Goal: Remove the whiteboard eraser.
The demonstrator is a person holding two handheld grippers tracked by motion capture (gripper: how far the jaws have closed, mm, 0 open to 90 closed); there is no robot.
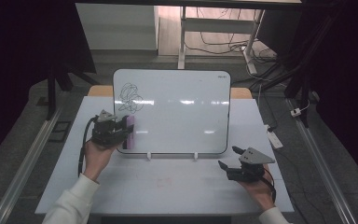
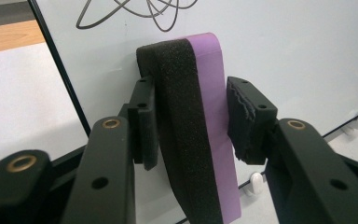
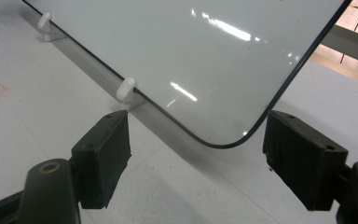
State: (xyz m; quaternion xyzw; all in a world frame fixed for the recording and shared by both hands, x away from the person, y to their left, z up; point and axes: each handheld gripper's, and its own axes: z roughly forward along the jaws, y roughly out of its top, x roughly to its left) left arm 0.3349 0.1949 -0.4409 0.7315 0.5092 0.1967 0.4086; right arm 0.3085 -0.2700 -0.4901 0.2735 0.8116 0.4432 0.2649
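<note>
Grey floor is seen around a flat white table (image 1: pixel 177 186) in the high view, with dark curtains at both sides, metal rails along the floor and a white desk frame with loose cables beyond. A glossy white rectangular whiteboard with a thin dark rim and rounded corners (image 1: pixel 182 116) is propped on small white plastic feet, and a black scribble (image 1: pixel 130 97) is drawn at its upper left. The left gripper (image 1: pixel 123 130) is held at the board's left edge with a purple-backed black foam eraser (image 1: pixel 130 132) between its jaws; the right gripper (image 1: pixel 228 158) is rested near the board's lower right corner. In the left gripper view, the eraser (image 2: pixel 196 130) is shown as coarse, porous black foam bonded to a smooth purple strip, set upright against the board below the scribble (image 2: pixel 140 11); one pad is pressed on the foam side, while a narrow gap is left between the other pad and the purple side, so the grip is not complete. In the right gripper view, the matte black jaws are spread wide with nothing between them, and the board's reflective rounded corner (image 3: pixel 223 140) and one white foot (image 3: pixel 126 88) are seen above the scuffed tabletop (image 3: pixel 37 107).
</note>
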